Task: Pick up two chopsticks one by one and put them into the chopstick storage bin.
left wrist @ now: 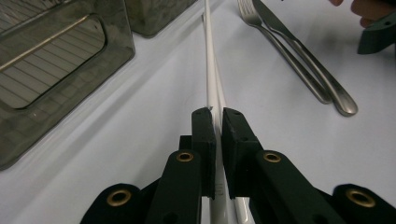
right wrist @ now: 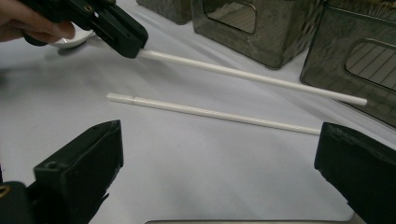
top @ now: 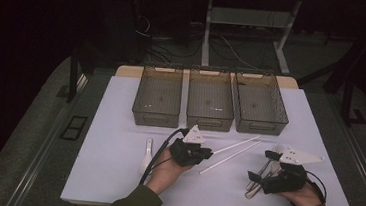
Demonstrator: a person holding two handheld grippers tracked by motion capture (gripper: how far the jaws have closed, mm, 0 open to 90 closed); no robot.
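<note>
A white table (top: 118, 127) is carrying three dark, see-through bins (top: 210, 105) in a row along its far side, with cutlery lying in front of them nearer the person. Two white chopsticks are lying between the grippers: the upper chopstick (right wrist: 252, 75) is sitting between the closed jaws of the left gripper (top: 205, 152) at its near end, its far tip reaching toward the bins, while the lower chopstick (right wrist: 215, 113) is lying free on the table just beside it. A fork (left wrist: 280, 49) and a knife (left wrist: 308, 58) are lying touching, side by side, to the right, and a white spoon (top: 147, 152) is resting to the left of the left hand (top: 167, 169). The chopstick is looking light, stiff, smooth and probably slippery, so a hold at the very end is likely to let it swing or twist; taking it nearer the middle would be steadier. The left forearm is coming in from the bottom edge, with the gripper pointing right and slightly away. The right gripper (top: 260, 177) is hovering low by the fork and knife, pointing left toward the chopsticks, its jaws standing wide apart and holding nothing.
</note>
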